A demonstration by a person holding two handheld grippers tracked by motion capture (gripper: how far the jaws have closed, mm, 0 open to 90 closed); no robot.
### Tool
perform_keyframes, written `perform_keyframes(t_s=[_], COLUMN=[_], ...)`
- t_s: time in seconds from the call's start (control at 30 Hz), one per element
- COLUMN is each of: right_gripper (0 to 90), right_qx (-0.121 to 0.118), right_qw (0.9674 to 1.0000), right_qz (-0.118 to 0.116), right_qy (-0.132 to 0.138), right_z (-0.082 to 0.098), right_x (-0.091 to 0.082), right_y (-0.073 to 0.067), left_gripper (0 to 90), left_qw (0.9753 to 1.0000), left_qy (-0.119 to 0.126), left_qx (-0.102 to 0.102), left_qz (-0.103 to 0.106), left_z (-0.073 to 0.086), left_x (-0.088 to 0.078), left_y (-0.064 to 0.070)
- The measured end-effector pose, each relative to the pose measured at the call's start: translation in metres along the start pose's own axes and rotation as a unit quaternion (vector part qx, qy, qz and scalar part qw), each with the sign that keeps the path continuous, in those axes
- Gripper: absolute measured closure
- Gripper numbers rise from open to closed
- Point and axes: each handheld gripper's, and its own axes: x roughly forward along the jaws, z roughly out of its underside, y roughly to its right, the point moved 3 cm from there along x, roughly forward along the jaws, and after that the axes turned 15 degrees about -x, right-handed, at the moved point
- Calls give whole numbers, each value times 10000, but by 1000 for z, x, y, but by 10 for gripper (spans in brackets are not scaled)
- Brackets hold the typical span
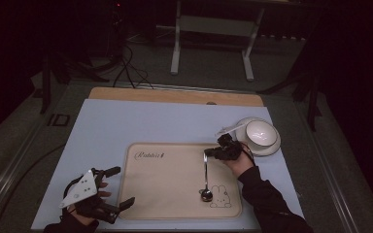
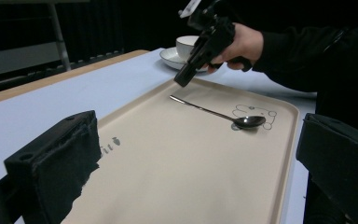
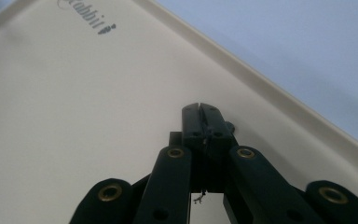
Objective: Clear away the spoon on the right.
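From the high view, the spoon (image 1: 205, 174) lay flat on the beige tray (image 1: 175, 204), bowl end by the rabbit drawing, with the right hand-held gripper (image 1: 209, 152) just over its handle tip. Left hand-held gripper (image 1: 124, 187) sat spread wide at the tray's corner. Left gripper view: spoon (image 2: 219, 113) lay free, cup (image 2: 189, 46) and saucer (image 2: 172, 57) behind. Right gripper view: right hand-held gripper (image 3: 200, 108) clenched on nothing.

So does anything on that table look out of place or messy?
Nothing spilled or broken. The slim metal spoon lies loose on the beige rabbit-print tray, apart from the white cup on its saucer beyond the tray's corner.
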Motion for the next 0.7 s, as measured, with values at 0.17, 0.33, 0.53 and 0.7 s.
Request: perform_keyframes(t_s=[0.17, 0.33, 0.53, 0.7], right_gripper=[738, 504, 306, 194], right_qx=[13, 48, 9, -27], right_qw=[9997, 9980, 9950, 9909], right_qz=[0, 38, 196, 375], right_qy=[233, 624, 975, 1291], right_z=[2, 1, 3, 7], right_x=[-18, -39, -62, -82], right_y=[-7, -18, -33, -45], left_gripper=[0, 0, 0, 0], left_qw=[10000, 10000, 10000, 10000], left_qy=[0, -5, -7, -2], left_qx=[-6, 7, 5, -9], left_qz=[1, 3, 15, 31], left_z=[0, 0, 0, 0], left_x=[1, 1, 1, 2], left_y=[0, 1, 1, 1])
